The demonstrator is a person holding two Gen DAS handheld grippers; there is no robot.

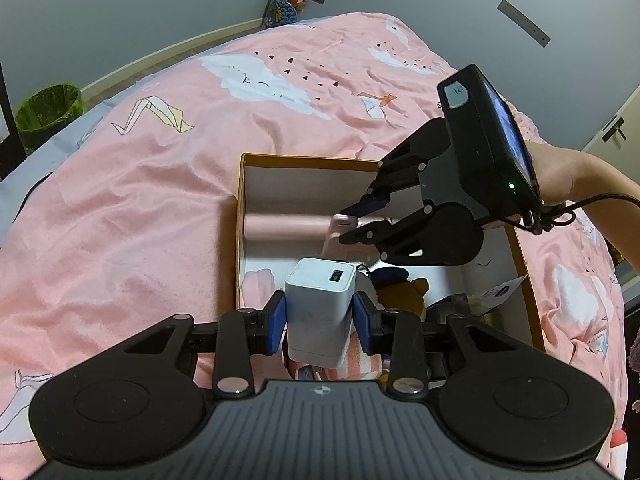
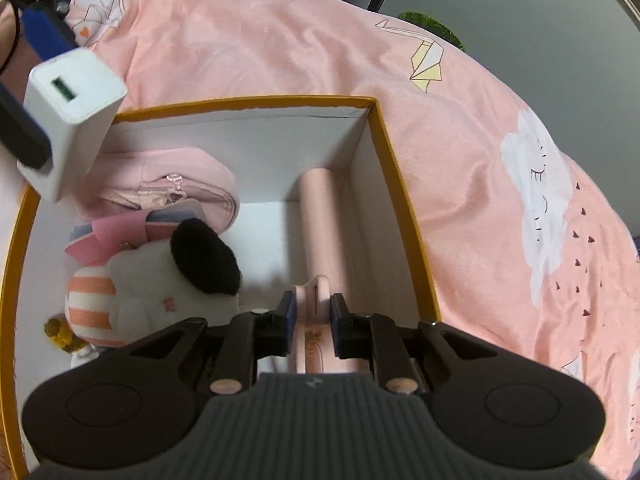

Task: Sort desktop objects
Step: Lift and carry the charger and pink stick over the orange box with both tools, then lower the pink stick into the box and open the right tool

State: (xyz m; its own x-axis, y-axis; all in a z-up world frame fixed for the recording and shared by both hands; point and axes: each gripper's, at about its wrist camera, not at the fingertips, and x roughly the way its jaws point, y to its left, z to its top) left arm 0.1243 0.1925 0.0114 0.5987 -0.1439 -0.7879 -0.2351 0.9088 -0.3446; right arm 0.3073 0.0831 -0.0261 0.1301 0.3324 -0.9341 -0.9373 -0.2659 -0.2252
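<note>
My left gripper point(image 1: 320, 316) is shut on a white USB charger point(image 1: 320, 312), held upright above the near edge of an orange-rimmed white box point(image 1: 304, 158). The right wrist view shows this charger point(image 2: 76, 120) hanging over the box's far left corner. My right gripper point(image 2: 313, 314) points down into the box point(image 2: 256, 101). A pink stick-shaped gadget point(image 2: 320, 216) lies along the box's right wall. Its wider head sits between the blue pads point(image 2: 289, 312), which stand close beside it without squeezing. From the left wrist view, the right gripper point(image 1: 360, 220) straddles that pink head point(image 1: 344, 222).
A pink pouch point(image 2: 180, 192), a plush toy with a black ear point(image 2: 160, 280) and a printed card point(image 1: 496, 292) lie in the box. The box sits on a pink quilt point(image 1: 160, 200). A green bin point(image 1: 48, 112) stands by the wall. A forearm point(image 1: 580, 176) reaches in from the right.
</note>
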